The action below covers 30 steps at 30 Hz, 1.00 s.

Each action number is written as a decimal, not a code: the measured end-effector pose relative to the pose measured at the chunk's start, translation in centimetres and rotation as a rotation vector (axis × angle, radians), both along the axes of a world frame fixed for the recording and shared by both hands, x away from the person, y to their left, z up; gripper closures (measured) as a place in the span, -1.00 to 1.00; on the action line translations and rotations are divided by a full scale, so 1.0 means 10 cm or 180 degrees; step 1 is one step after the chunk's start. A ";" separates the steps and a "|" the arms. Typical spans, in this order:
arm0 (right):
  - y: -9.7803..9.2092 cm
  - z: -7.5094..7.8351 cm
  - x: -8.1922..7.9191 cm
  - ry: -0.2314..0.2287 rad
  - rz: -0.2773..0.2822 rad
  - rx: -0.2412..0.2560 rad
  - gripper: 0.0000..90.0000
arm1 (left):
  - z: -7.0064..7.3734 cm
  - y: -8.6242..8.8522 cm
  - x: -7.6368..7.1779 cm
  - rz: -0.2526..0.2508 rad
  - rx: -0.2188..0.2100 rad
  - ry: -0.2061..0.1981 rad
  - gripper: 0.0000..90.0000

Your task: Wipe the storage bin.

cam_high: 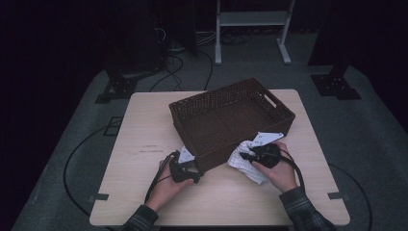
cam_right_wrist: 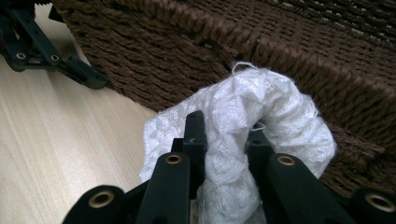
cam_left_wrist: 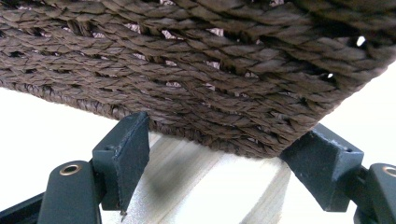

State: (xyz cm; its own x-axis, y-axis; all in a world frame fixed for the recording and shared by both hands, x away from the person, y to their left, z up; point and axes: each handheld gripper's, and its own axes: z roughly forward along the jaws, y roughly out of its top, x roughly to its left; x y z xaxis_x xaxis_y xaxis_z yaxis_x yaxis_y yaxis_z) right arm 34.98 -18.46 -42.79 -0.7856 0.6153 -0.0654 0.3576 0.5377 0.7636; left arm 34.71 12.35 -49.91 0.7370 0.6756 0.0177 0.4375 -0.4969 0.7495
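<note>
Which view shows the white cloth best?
The right gripper view: the cloth sits close up, pinched between the right gripper jaws, against the basket wall. The high view shows it small and dim beside the basket.

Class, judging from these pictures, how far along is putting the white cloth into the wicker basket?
Done: the right gripper has shut on the white cloth and raised it to the basket wall. In hand: the left gripper, jaws open, sits at the basket's near corner. Left: carry the cloth over the rim and release it inside.
</note>
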 end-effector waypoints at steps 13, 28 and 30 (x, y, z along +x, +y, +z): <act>-0.01 0.20 -0.10 -0.0196 0.0051 0.0205 0.69 | 0.01 0.01 0.00 -0.0026 0.0042 0.0011 -0.47; 0.08 0.08 -0.07 -0.0120 0.0128 0.0068 0.69 | 0.00 0.00 0.00 -0.0010 0.0015 0.0000 -0.47; 0.11 0.04 -0.06 -0.0065 0.0129 0.0053 0.69 | 0.00 0.00 0.00 -0.0008 0.0015 -0.0001 -0.47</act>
